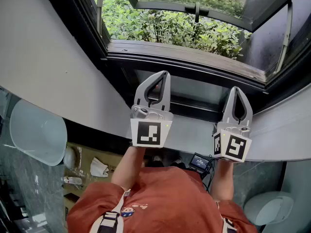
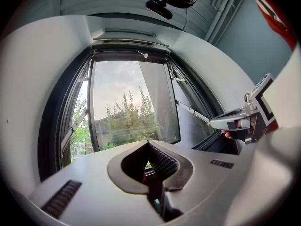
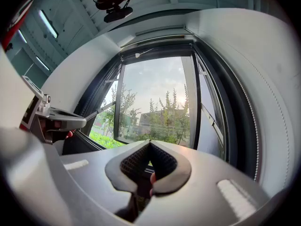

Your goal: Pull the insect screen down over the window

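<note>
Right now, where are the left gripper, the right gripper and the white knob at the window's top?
left gripper (image 1: 164,76): head view, its closed tips.
right gripper (image 1: 236,90): head view, its closed tips.
white knob (image 2: 146,55): left gripper view, the knob's middle.

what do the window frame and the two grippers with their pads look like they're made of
window frame: probably dark-coated metal, with a matt finish and thin, straight sections.
left gripper and right gripper: grey moulded plastic by the look, smooth with a dull sheen.
pads: black and finely ribbed, likely rubber.
</note>
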`<state>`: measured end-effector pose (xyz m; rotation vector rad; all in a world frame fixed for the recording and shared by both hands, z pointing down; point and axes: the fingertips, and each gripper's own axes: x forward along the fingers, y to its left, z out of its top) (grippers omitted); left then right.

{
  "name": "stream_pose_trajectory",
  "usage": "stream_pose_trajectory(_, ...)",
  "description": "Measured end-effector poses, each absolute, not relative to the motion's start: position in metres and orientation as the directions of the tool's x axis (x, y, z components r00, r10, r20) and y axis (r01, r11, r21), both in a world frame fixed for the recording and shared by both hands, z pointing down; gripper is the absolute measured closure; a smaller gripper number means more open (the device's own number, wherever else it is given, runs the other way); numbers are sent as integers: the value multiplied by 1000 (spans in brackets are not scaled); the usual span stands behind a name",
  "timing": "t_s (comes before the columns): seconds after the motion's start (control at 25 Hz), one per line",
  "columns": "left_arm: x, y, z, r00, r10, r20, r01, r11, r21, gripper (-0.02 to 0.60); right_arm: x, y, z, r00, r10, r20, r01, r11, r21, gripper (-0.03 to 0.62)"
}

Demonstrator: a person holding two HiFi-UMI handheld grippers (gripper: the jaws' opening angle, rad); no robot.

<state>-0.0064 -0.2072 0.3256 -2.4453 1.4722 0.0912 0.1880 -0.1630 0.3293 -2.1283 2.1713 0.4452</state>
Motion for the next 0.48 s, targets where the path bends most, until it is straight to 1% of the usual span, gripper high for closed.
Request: stream_pose_trajectory(0.48,-10,-204,324,466,-862,-198,-879,-426,-213,578,194,-161,329,-34,-967,-253,-990,-3,144,585)
